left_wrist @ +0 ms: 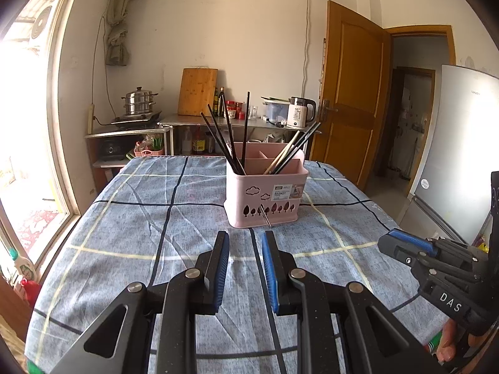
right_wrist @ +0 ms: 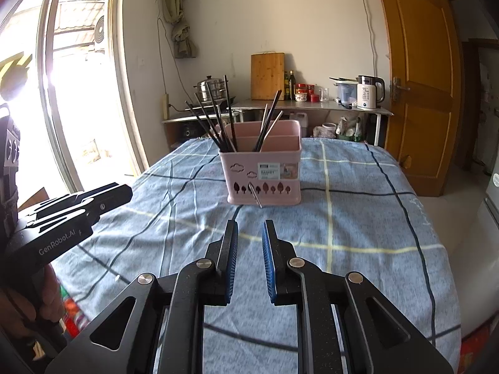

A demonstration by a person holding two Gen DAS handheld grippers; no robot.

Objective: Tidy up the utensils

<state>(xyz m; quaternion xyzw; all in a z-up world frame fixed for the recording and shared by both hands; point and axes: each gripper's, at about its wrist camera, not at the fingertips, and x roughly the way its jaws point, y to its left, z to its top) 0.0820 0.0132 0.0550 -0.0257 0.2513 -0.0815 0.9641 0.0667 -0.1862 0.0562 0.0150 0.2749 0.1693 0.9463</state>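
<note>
A pink utensil basket stands mid-table on the blue checked cloth. Dark chopsticks lean in its left compartment. Lighter chopsticks lean in its right compartment. A thin metal piece pokes out of a cutout in the basket's front. My left gripper is open and empty, short of the basket. My right gripper is open and empty, also short of it. Each gripper shows at the edge of the other's view.
The table cloth covers the table to its edges. A window is at the left, a fridge at the right. Behind are a counter with a kettle, a cutting board, a steamer pot and an open wooden door.
</note>
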